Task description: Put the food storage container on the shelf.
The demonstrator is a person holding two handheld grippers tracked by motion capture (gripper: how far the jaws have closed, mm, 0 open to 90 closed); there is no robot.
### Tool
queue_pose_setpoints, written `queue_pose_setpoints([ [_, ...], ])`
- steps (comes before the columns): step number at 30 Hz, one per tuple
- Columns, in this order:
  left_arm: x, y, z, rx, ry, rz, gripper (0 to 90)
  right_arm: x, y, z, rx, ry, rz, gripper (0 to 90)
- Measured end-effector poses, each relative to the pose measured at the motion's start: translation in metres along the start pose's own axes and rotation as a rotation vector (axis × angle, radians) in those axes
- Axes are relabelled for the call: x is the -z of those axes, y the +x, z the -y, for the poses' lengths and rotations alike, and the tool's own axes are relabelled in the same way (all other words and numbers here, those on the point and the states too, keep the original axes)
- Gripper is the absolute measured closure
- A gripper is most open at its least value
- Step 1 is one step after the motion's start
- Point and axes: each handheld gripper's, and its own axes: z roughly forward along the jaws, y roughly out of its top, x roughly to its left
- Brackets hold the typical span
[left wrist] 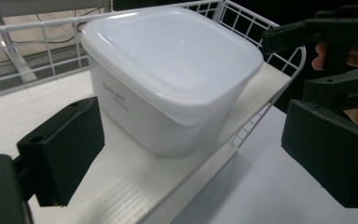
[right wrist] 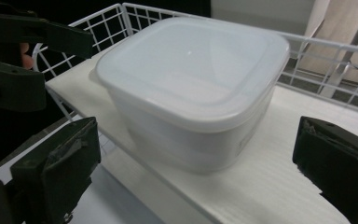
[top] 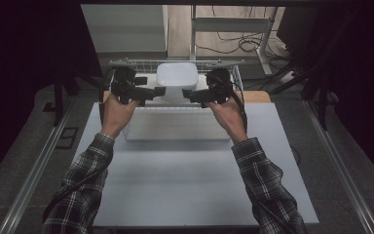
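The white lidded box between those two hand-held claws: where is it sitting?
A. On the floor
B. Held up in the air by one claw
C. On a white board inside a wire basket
C: the white lidded box rests on a white board with the wire basket railing behind it.

White lidded container point(top: 177, 78) on a wire-railed shelf point(top: 126, 62), flanked by left gripper point(top: 159, 91) and right gripper point(top: 187, 92), jaws pointing inward, above a pale table point(top: 185, 180).
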Motion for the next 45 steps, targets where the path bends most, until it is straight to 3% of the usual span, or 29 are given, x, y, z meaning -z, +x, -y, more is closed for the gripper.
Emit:
queue_pose_setpoints([
  [9, 0.0, -0.016, 0.023, -0.086, 0.021, 0.031, 3.1, 0.003, 0.004, 0.018, 0.02, 0.015, -0.008, 0.4],
  [29, 0.003, -0.042, 0.072, -0.137, 0.035, 0.053, 3.1, 0.021, 0.028, 0.057, 0.098, 0.023, -0.061, 0.7],
  [38, -0.001, -0.046, 0.107, -0.102, 0.047, 0.053, 3.7, 0.022, 0.035, 0.09, 0.131, 0.042, -0.08, 0.2],
  [45, -0.002, -0.043, 0.143, -0.066, 0.057, 0.048, 3.0, 0.026, 0.033, 0.123, 0.12, 0.038, -0.088, 0.0],
])
